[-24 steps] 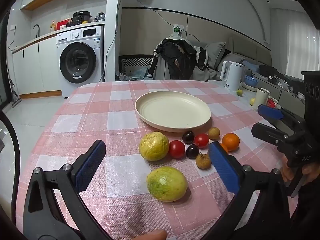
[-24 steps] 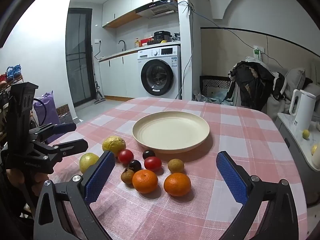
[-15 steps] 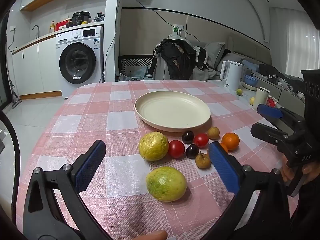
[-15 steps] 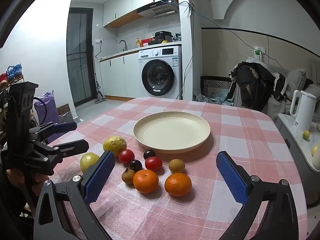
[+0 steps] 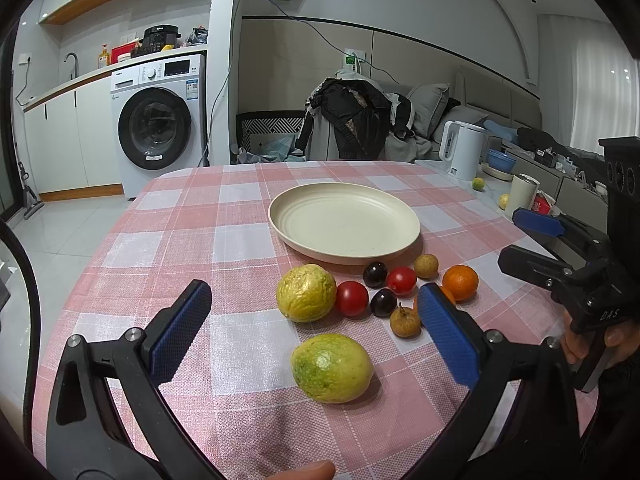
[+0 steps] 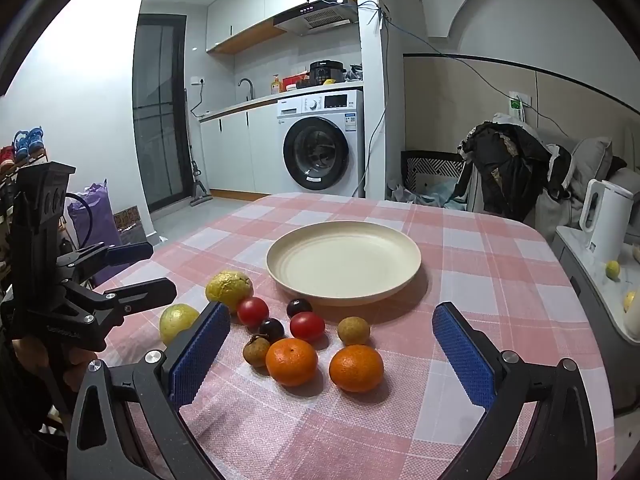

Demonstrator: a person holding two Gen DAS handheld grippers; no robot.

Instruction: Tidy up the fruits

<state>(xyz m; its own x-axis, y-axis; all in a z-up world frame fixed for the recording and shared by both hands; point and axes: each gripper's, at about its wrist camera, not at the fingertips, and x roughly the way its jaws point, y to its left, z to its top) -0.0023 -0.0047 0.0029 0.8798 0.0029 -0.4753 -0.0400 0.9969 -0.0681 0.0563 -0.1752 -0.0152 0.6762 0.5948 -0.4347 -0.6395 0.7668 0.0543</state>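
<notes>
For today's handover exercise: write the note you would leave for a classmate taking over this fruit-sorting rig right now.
Left tongs: open, empty, above the green-yellow fruit.
Right tongs: open, empty, above the two oranges.
Plate: nothing on it.
All fruit lies on the checked cloth in front of the plate: yellow fruit, tomatoes, dark plums, brown longans.
Done: nothing. Left: every fruit.

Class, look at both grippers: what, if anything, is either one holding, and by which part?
Nothing is held. The left gripper and right gripper are both open, with the fruits lying free on the table beside the plate.
</notes>
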